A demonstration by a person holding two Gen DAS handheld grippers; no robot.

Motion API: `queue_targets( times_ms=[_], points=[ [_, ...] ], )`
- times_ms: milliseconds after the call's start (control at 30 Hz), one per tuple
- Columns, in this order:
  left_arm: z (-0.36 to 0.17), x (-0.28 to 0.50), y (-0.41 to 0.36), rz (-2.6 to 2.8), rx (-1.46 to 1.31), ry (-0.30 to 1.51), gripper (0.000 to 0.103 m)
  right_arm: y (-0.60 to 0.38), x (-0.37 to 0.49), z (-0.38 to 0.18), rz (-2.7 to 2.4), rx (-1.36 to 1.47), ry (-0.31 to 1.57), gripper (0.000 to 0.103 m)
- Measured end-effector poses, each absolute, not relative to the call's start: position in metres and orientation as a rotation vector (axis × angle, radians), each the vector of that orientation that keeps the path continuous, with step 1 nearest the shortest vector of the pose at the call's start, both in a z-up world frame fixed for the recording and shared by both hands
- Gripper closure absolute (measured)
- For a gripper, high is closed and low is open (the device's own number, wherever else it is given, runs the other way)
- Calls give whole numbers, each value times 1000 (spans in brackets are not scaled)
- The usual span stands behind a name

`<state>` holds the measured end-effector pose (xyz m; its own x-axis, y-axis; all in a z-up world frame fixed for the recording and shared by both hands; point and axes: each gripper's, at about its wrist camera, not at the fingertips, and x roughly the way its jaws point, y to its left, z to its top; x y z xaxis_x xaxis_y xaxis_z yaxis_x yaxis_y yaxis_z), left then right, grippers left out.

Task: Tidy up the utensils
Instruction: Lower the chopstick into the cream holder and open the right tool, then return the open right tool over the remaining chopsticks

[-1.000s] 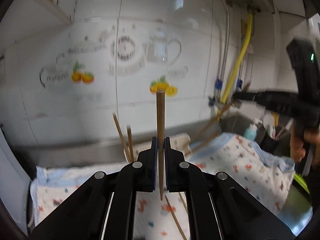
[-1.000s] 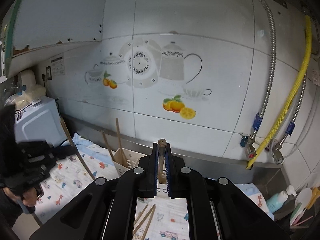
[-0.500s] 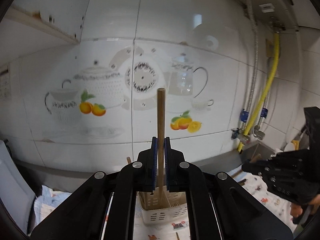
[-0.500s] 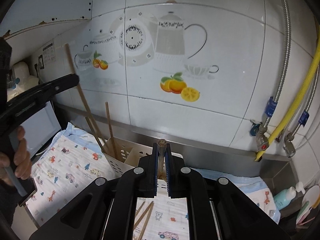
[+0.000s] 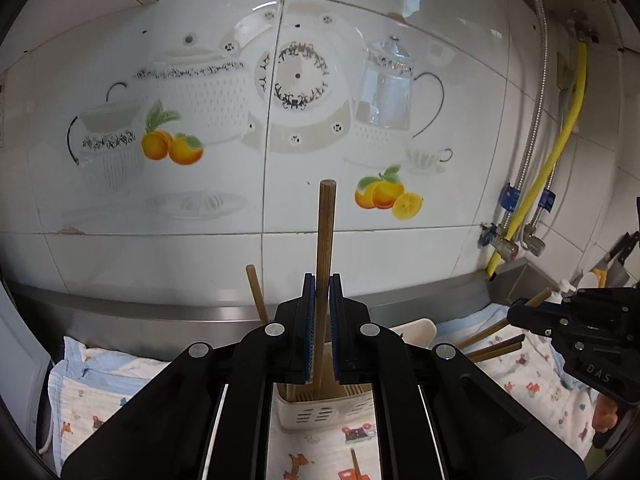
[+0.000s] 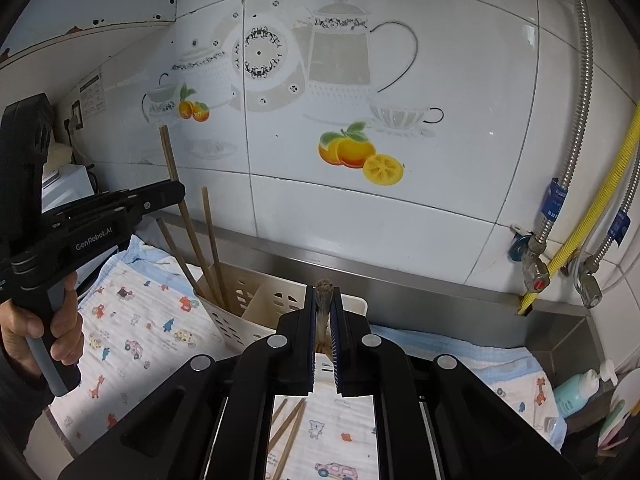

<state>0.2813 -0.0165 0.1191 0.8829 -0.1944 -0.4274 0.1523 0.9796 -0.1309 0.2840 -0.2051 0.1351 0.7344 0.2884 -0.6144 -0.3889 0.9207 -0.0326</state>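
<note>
My left gripper (image 5: 320, 280) is shut on a wooden chopstick (image 5: 325, 248) held upright, its lower end inside the cream slotted utensil holder (image 5: 320, 414) right below. One more chopstick (image 5: 256, 296) stands in that holder. My right gripper (image 6: 324, 292) is shut on another chopstick (image 6: 323, 300), seen end-on, just right of the holder (image 6: 248, 312). In the right wrist view the left gripper (image 6: 176, 194) holds its chopstick (image 6: 170, 160) over the holder's left compartment, beside two standing ones (image 6: 210, 240). Loose chopsticks (image 6: 290, 428) lie on the cloth.
A patterned cloth (image 6: 140, 320) covers the steel counter. The tiled wall (image 5: 300, 140) stands close behind the holder. Yellow and metal hoses (image 6: 592, 184) hang at the right. A teal bottle (image 6: 576, 390) and a cup of utensils stand at the far right.
My left gripper has swung over the holder and lowered its chopstick into it. My right gripper has drifted closer to the holder with its chopstick still held.
</note>
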Motion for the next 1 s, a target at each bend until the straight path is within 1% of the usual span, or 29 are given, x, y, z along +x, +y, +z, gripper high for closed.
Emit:
queue_targets(
  times_ms=[400, 633, 800, 867, 900, 1000],
  points=[
    [128, 273, -21, -211, -80, 435, 94, -204, 282, 140, 371, -162, 630, 96],
    [140, 241, -18, -219, -70, 394, 94, -211, 255, 153, 364, -154, 576, 94],
    [135, 208, -17, -241, -59, 405, 93, -215, 223, 149, 364, -155, 560, 91],
    [127, 195, -17, -250, -62, 417, 88, -215, 209, 142, 371, -156, 559, 91],
    [123, 188, -16, -247, -59, 422, 82, -215, 203, 140, 372, -156, 558, 90],
    [108, 170, -15, -266, -56, 443, 81, -214, 181, 124, 390, -152, 570, 88]
  ],
)
